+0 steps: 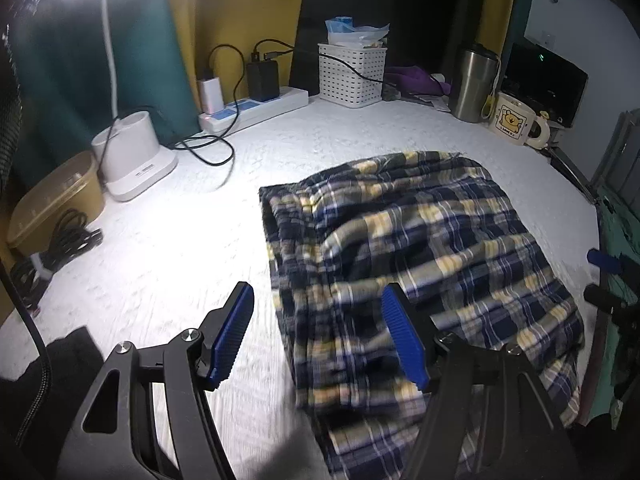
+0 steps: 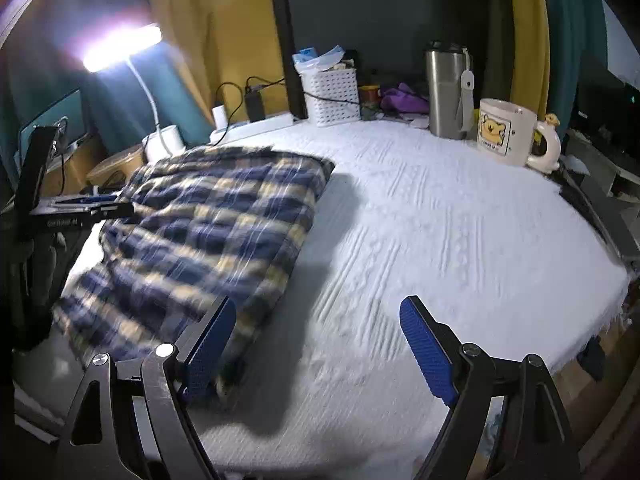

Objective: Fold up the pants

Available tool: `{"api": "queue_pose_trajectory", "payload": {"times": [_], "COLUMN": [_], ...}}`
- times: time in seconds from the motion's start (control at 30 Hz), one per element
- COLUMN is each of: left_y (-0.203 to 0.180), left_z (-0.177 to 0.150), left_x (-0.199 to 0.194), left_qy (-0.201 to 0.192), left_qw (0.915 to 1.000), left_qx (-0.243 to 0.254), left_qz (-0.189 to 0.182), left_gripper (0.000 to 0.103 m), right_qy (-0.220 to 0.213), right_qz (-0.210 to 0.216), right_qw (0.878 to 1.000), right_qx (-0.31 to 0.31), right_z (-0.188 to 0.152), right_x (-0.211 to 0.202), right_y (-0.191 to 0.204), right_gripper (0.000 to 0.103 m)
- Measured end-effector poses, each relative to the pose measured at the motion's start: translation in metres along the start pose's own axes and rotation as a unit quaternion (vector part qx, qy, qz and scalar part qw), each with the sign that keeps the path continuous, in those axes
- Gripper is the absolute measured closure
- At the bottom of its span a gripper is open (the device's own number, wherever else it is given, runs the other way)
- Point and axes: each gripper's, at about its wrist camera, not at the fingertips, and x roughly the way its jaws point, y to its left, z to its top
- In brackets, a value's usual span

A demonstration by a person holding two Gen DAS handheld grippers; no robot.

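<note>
The plaid pants, navy, yellow and white, lie folded in a thick bundle on the white textured cover. My left gripper is open and empty, hovering over the bundle's near left edge, its right finger above the cloth. In the right wrist view the pants lie at the left. My right gripper is open and empty just right of the bundle's near corner, over the bare cover. The right gripper also shows in the left wrist view at the right edge.
At the back stand a white basket, a power strip with chargers, a steel tumbler, a bear mug and a white lamp base. A tan box and cables sit at the left.
</note>
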Motion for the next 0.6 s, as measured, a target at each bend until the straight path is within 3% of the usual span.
{"api": "queue_pose_trajectory", "payload": {"times": [0.3,0.53,0.6], "left_y": [0.019,0.02,0.021], "left_z": [0.018,0.026,0.028], "left_x": [0.023,0.038,0.043], "left_qy": [0.014,0.027,0.031], "left_qw": [0.9995,0.999,0.9987], "left_qx": [-0.019,-0.002,-0.003], "left_qz": [-0.023,-0.036,-0.04], "left_gripper": [0.036,0.036,0.03], "right_qy": [0.007,0.026,0.03], "right_qz": [-0.012,-0.011,-0.011], "right_qw": [1.0,1.0,0.999], "right_qx": [0.0,0.006,0.004], "right_z": [0.041,0.057,0.061], "right_x": [0.024,0.051,0.057], "right_y": [-0.006,-0.007,-0.006], "right_gripper": [0.018,0.018,0.018]}}
